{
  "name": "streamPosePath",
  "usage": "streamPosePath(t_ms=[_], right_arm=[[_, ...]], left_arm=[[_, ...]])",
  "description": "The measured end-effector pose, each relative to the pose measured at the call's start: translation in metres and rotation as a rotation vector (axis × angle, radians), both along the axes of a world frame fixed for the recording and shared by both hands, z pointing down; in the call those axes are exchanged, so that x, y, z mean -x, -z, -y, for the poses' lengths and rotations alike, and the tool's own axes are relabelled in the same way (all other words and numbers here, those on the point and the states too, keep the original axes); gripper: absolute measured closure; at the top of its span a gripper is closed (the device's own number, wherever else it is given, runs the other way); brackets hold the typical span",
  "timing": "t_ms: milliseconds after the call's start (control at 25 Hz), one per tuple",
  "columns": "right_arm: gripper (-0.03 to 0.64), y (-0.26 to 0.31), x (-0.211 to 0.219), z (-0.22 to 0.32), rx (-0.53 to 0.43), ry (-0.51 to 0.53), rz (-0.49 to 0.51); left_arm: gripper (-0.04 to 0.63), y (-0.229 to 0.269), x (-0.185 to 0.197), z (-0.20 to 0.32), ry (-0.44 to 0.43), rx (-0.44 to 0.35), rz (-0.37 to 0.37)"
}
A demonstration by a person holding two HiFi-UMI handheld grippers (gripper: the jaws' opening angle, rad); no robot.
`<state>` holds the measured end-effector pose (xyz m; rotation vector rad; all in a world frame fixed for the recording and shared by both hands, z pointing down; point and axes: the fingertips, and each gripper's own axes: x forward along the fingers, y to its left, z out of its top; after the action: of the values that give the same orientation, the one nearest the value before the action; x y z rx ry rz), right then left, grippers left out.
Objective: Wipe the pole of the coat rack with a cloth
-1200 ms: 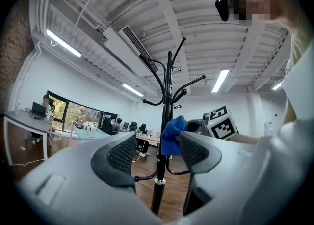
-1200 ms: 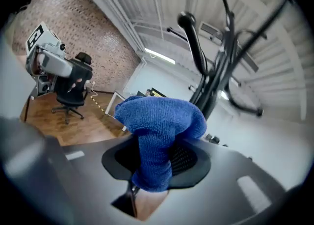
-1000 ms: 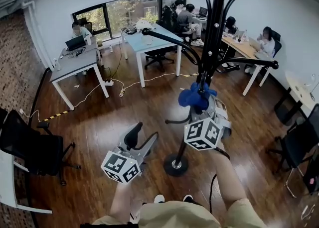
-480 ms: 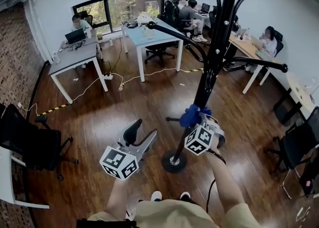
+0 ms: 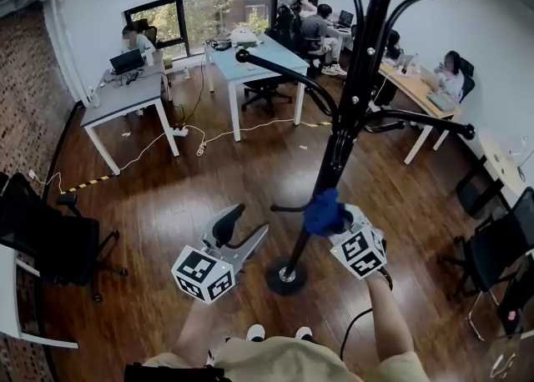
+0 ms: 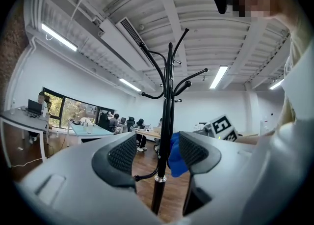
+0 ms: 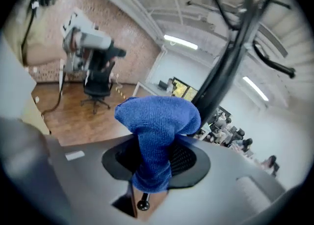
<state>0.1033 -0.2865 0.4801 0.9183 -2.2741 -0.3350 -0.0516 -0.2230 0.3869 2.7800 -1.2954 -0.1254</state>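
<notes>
The coat rack (image 5: 359,80) fills the middle of my head view, its pole (image 5: 338,143) running from the round base (image 5: 286,276) at 6 o'clock up toward 1 o'clock, where the hooked arms branch off. My right gripper (image 5: 334,222) sits at about 4 o'clock from centre. Its jaws are closed tight on the blue cloth (image 5: 323,211), which bunches above them and presses against the pole's lower stretch, well below the arms and a little above the base. My left gripper (image 5: 242,234) hangs at 8 o'clock from the cloth, jaws spread wide with nothing between them; it looks at the pole from near by without touching it. I judge the wipe to be mid-stroke and low down. The short run to the base looks left to do, and nothing shows whether the upper pole is clean.
</notes>
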Motion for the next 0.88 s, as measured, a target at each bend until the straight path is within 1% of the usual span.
streamPosePath(t_ms=[80, 160, 200, 240, 280, 320, 360, 480, 560, 640, 720, 880], right_arm=[[0.476, 0.048, -0.032, 0.000, 0.002, -0.035, 0.253], [0.476, 0.093, -0.070, 0.015, 0.006, -0.092, 0.502], [0.476, 0.109, -0.089, 0.029, 0.014, -0.116, 0.603], [0.476, 0.120, -0.105, 0.045, 0.028, -0.129, 0.678], [0.476, 0.127, -0.113, 0.062, 0.048, -0.121, 0.732], [0.476, 0.132, -0.115, 0.078, 0.071, -0.089, 0.780], [0.476, 0.138, -0.111, 0.093, 0.090, -0.036, 0.832], [0.476, 0.159, -0.088, 0.124, 0.148, 0.194, 0.999], [0.476, 0.163, -0.073, 0.138, 0.228, 0.319, 1.065], [0.476, 0.163, -0.059, 0.144, 0.306, 0.406, 1.089], [0.476, 0.166, -0.046, 0.141, 0.361, 0.494, 1.096], [0.477, 0.167, -0.038, 0.137, 0.437, 0.598, 1.104]], left_arm=[[0.348, 0.000, 0.001, 0.002, 0.008, -0.006, 0.001], [0.348, 0.003, 0.003, 0.004, 0.026, -0.011, 0.002], [0.348, 0.005, 0.003, 0.005, 0.035, -0.012, 0.003], [0.348, 0.005, 0.003, 0.007, 0.042, -0.012, 0.004], [0.348, 0.005, 0.002, 0.008, 0.048, -0.008, 0.005], [0.348, 0.004, 0.002, 0.009, 0.054, -0.003, 0.007], [0.348, 0.001, 0.002, 0.010, 0.060, 0.001, 0.008], [0.348, 0.000, 0.003, 0.012, 0.084, 0.018, 0.009], [0.348, 0.000, 0.003, 0.014, 0.097, 0.029, 0.013], [0.348, -0.002, 0.003, 0.016, 0.110, 0.035, 0.014], [0.348, -0.003, 0.005, 0.016, 0.129, 0.044, 0.019], [0.348, -0.008, 0.008, 0.018, 0.154, 0.058, 0.027]])
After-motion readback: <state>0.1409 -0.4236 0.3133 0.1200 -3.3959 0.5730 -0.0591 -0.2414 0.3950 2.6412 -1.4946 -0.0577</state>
